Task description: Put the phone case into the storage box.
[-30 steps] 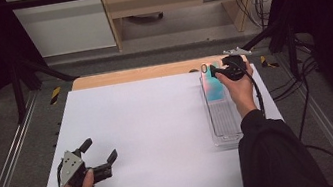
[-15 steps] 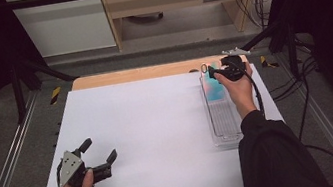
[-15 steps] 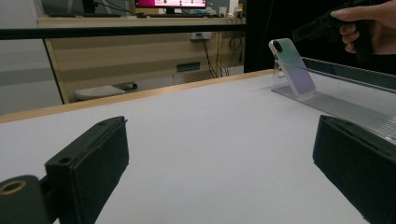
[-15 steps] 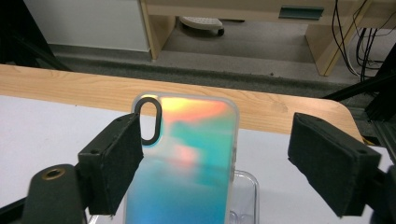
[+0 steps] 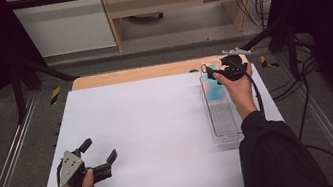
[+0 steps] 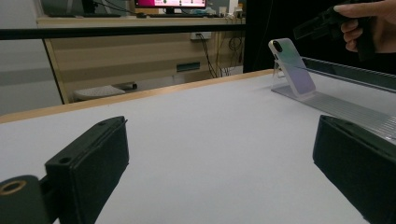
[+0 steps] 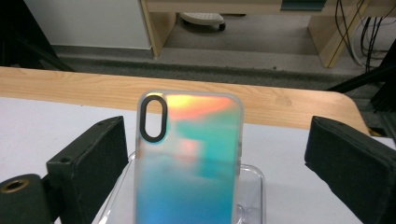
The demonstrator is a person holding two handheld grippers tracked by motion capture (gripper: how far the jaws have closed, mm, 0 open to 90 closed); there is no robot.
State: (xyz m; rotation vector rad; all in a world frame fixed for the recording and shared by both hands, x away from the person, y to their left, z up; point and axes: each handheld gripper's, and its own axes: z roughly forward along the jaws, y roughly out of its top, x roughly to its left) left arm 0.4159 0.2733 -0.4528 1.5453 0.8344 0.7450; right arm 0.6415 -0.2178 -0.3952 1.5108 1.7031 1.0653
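An iridescent phone case (image 7: 187, 158) stands upright at the far end of a clear plastic rack (image 5: 224, 119) on the right of the white mat. My right gripper (image 7: 217, 140) straddles the case's top; its jaws have just been opening. The case is between them and neither pad presses on it. From above, that gripper (image 5: 216, 71) hovers over the case (image 5: 213, 88). My left gripper (image 5: 98, 150) rests open and empty at the near left of the mat. Its own view (image 6: 219, 140) looks across the mat at the case (image 6: 292, 70) and the right gripper (image 6: 322, 23).
The white mat (image 5: 149, 126) covers most of a wooden table (image 5: 136, 74). The rack's long ribbed base (image 6: 345, 109) runs toward the near edge. Metal rails flank the table, and cables hang at the right. A cabinet and a desk stand beyond the far edge.
The right gripper's jaws look slightly wider around the top of the case. Both hands stay where they were.
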